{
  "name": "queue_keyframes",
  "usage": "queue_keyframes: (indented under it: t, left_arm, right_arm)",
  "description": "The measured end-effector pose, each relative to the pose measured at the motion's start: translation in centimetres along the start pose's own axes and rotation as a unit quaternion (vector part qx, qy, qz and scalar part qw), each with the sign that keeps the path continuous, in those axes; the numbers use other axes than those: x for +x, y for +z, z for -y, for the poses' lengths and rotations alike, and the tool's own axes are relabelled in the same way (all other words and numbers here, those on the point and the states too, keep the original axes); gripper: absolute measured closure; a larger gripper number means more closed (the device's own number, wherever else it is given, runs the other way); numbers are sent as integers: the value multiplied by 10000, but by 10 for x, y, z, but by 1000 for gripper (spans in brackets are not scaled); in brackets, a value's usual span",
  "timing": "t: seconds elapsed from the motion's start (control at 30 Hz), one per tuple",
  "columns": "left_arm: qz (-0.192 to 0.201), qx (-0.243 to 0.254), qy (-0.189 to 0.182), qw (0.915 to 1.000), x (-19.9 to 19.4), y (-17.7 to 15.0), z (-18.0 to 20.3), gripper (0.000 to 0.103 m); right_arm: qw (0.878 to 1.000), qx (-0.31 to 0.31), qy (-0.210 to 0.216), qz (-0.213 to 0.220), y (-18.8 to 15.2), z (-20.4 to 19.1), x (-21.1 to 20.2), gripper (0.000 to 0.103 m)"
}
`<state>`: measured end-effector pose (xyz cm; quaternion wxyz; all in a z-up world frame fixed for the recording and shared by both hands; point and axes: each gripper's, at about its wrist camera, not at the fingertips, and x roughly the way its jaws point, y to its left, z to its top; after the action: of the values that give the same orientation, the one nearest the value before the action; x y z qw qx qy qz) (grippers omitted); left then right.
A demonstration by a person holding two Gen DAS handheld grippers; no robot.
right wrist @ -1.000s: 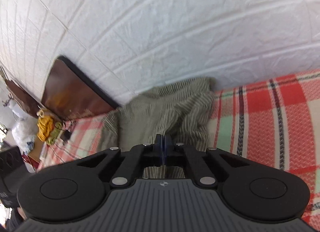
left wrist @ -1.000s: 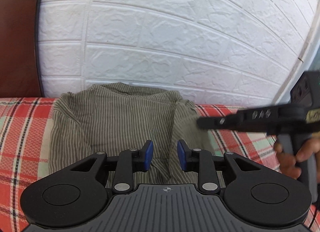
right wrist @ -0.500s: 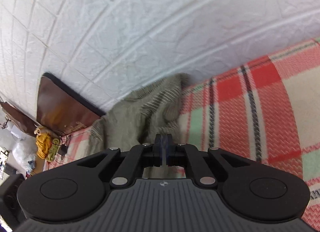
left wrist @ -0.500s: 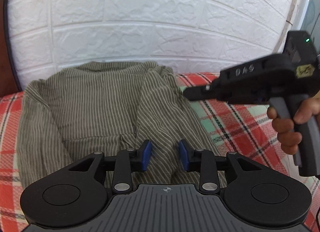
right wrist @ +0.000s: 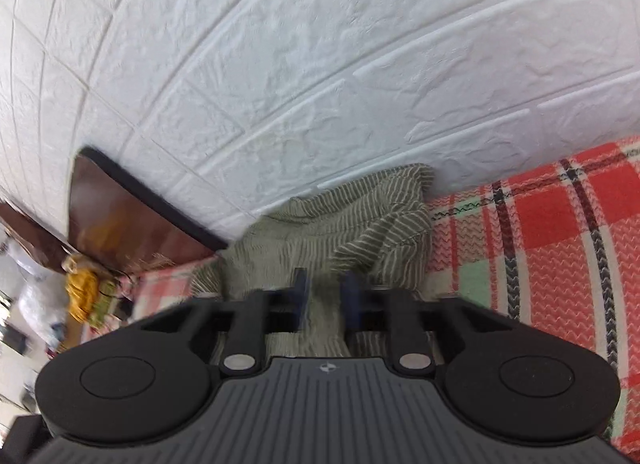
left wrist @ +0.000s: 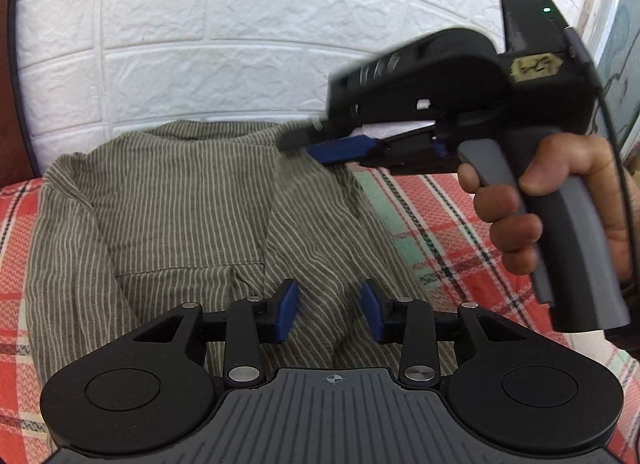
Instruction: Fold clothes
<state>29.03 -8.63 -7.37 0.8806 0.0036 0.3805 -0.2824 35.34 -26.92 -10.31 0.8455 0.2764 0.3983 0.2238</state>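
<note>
The left tool is hovering low over the near part of the striped shirt, and its jaws are opening. A raised ridge of cloth is showing between the blue pads, which are not pressing on it. The shirt is lying rumpled on the plaid sheet, with its far edge bunching up against the white brick wall.

Judging by the creases and the way it is slumping, the fabric is behaving as thin, light and limp. It is likely going to drape and sag from any single pinch and drag along the textured sheet rather than slide cleanly. It is not fragile, so a firm pinch is looking safe. Flat single layers are offering little to grip. The folded ridge in front of the left tool and the thicker hem or shoulder edges are giving the better hold.

Farther out, a hand is holding the right tool by the shirt's far right edge. In its own blurred view the jaws are standing narrowly apart, with cloth showing in the gap. Whether they are touching it is not clear.
</note>
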Motion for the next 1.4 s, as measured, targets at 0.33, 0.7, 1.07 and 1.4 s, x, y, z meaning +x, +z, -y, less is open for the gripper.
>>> queue_keyframes:
  t: [0.33,0.7,1.07,1.4]
  left_arm:
    - [165,103,-343,9992,6,12,13,48]
    - [104,187,-339,9992,28,4,15,45]
    - [160,377,-320,9986,24,-5,25,41]
    - [394,-147,-471,9980,7,9,2,41]
  right_arm:
    - [9986,325,-156,397,5,34,-34,100]
    - [9982,236,-281,464,-3,39,-18,92]
    - [9941,-151,-1023,327,31,12,-11,66]
    - [9993,-67,-371,-68,31,6,-21,66]
